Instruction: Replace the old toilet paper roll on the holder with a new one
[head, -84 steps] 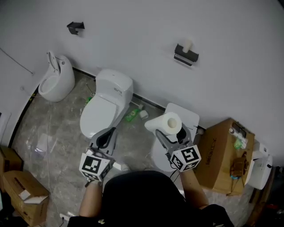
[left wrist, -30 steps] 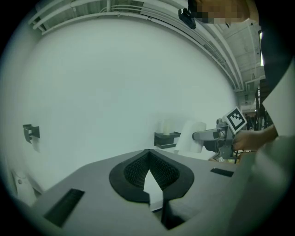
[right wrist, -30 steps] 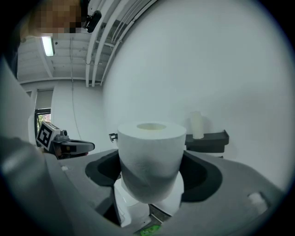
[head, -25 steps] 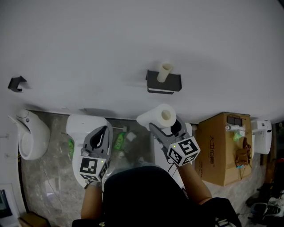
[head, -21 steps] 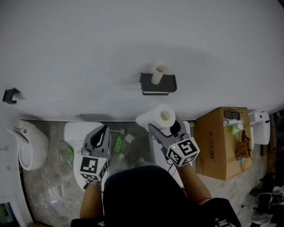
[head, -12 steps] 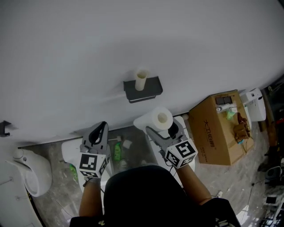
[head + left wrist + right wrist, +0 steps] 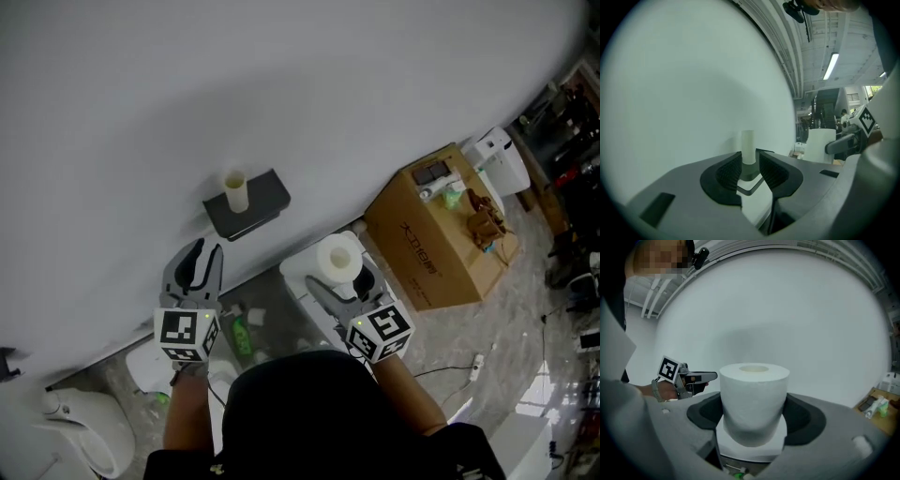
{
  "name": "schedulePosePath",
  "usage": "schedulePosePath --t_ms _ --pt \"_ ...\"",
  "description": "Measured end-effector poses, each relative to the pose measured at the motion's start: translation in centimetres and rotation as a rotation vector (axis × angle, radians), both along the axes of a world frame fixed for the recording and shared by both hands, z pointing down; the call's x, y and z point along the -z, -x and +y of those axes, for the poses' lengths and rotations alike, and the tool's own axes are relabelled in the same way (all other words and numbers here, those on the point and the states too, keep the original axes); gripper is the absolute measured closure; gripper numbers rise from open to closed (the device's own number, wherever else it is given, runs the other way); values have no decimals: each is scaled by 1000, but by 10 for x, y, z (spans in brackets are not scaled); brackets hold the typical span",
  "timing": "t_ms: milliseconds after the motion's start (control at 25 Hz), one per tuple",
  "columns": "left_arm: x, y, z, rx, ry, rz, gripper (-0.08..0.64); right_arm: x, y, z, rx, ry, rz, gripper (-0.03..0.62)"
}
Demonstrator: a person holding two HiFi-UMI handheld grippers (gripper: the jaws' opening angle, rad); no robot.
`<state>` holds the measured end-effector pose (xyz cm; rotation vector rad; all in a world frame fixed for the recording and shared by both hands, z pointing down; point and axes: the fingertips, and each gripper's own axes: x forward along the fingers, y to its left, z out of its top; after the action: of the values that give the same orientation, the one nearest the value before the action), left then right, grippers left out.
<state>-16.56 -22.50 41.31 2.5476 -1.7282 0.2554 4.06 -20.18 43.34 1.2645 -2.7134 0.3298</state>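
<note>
Removal comes first: my left gripper, its jaws just opening to a narrow, empty gap, faces the old core, which stands upright on the wall holder a little farther off. My right gripper clamps the new roll, off to the right. Next, I reckon, I reach in and pinch the core.

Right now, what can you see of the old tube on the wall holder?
The old tube is a bare, pale core, cardboard by its look, with no paper left on it. It stands upright, open end up, on the dark wall holder fixed to the white wall. Only the holder touches it. The left tongs, whose jaws have just been opening, point at it from short of it, with nothing between them.
</note>
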Motion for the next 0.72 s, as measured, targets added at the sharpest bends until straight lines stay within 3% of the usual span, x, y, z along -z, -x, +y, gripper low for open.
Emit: schedulePosePath --t_ms 200,520,720 --pt "0 -11 -37 -27 1 -29 365 -4 -38 6 -123 8 13 215" --pt "-10 -29 -75 -85 34 -118 343 -13 -86 26 -286 32 27 215" --pt "-17 -35 -88 -97 60 -124 341 -13 -103 40 -348 38 33 215"
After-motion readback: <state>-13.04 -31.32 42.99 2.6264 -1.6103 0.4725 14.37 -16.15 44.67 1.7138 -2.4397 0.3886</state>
